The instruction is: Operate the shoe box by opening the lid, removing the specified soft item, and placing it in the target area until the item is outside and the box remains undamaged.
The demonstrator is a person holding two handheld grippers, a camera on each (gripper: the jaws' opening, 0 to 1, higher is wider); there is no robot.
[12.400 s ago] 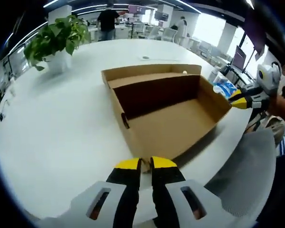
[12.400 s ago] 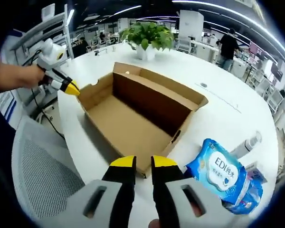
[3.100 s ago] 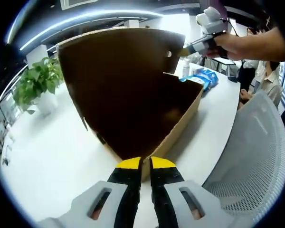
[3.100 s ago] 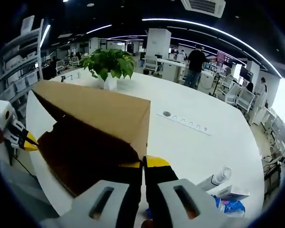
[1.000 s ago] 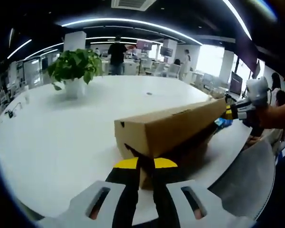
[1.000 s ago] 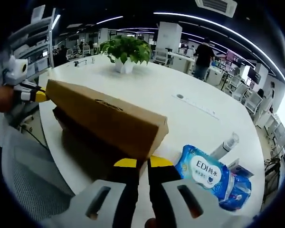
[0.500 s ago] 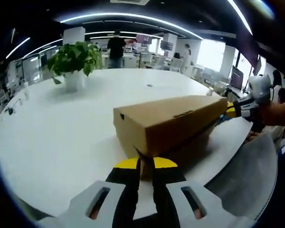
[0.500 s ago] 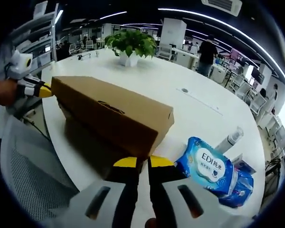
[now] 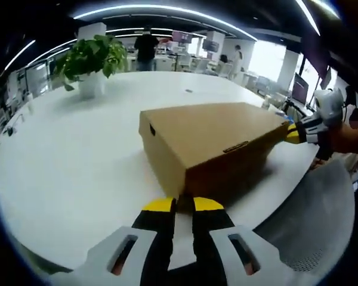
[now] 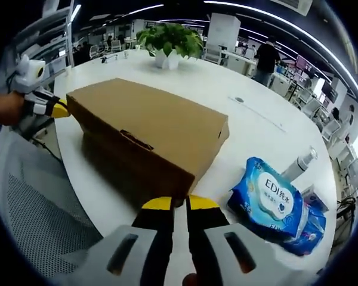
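A brown cardboard shoe box point(image 9: 209, 143) lies on the white round table point(image 9: 71, 155) with its lid down over the body, tuck tab point(image 10: 137, 141) on the near side. At one near corner of the lid my left gripper point(image 9: 184, 205) is shut on the front flap. My right gripper point(image 10: 180, 205) is shut on the flap at the opposite near corner. Each gripper also appears in the other's view at the far end of the box: right gripper point(image 9: 295, 132), left gripper point(image 10: 56, 109). A blue wet-wipes pack point(image 10: 274, 199) lies on the table beside the box.
A potted plant point(image 9: 92, 59) stands at the far side of the table. A white bottle point(image 10: 298, 164) lies behind the wipes. A grey mesh chair point(image 10: 42, 220) sits against the near table edge. People stand among desks in the background.
The lid has swung from raised and tilted down onto the box, lowered by both grippers. The box interior is now hidden.
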